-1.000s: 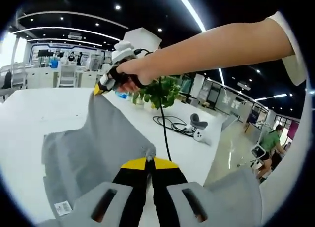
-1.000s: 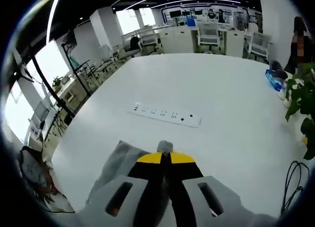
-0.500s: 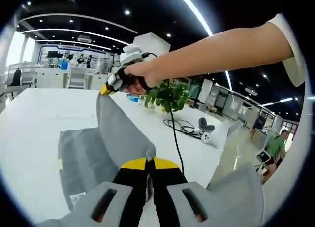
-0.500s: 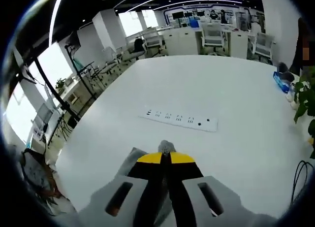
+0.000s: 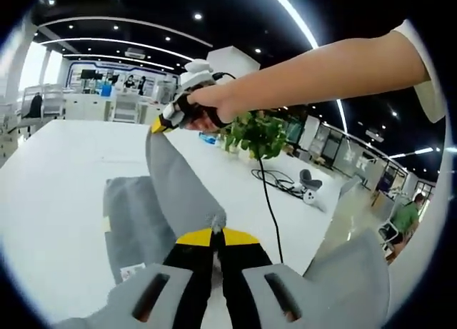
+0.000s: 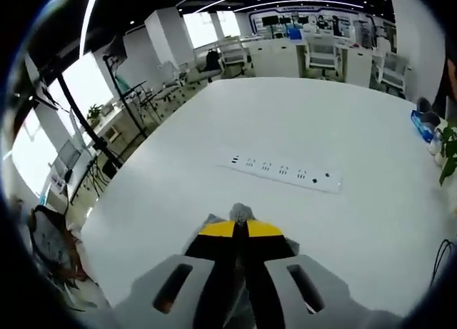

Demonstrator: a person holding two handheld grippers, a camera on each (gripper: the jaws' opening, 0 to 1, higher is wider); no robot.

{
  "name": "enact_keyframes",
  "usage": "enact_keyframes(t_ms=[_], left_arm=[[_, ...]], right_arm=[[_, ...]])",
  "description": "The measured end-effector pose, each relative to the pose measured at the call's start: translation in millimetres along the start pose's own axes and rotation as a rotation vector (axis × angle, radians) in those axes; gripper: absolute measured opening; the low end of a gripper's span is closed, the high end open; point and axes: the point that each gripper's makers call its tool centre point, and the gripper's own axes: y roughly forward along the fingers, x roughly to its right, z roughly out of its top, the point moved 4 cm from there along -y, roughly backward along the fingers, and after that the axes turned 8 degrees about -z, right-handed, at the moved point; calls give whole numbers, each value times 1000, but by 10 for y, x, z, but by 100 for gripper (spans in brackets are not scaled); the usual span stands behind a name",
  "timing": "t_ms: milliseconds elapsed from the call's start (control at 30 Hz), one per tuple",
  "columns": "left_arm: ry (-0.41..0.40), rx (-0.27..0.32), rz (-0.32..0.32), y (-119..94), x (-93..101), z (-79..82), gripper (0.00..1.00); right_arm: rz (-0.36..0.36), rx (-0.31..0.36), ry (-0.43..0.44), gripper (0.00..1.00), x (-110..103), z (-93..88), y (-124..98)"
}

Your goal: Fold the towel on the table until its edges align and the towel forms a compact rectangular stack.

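The grey cloth towel [image 5: 153, 215] hangs lifted between my tools, its lower part on the white table [image 5: 57, 172]. Left tool [image 5: 216, 233] and right tool [image 5: 158, 125] each pinch a corner; I should carry both evenly across, keeping the edge taut.

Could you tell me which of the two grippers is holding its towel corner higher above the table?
The right gripper, seen far up in the left gripper view, holds the grey towel highest; the left gripper pinches it lower down.
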Motion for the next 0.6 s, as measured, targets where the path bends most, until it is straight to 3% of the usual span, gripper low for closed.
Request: enact_keyframes(t_ms=[267,600], left_arm=[[-11,-54,46,-135,-189,-263,2],[-26,-81,74,-224,-322,-419,3]], right_arm=[[20,-33,-28,1,-159,-96,182],[49,-42,-63,1,-336,-137,379]])
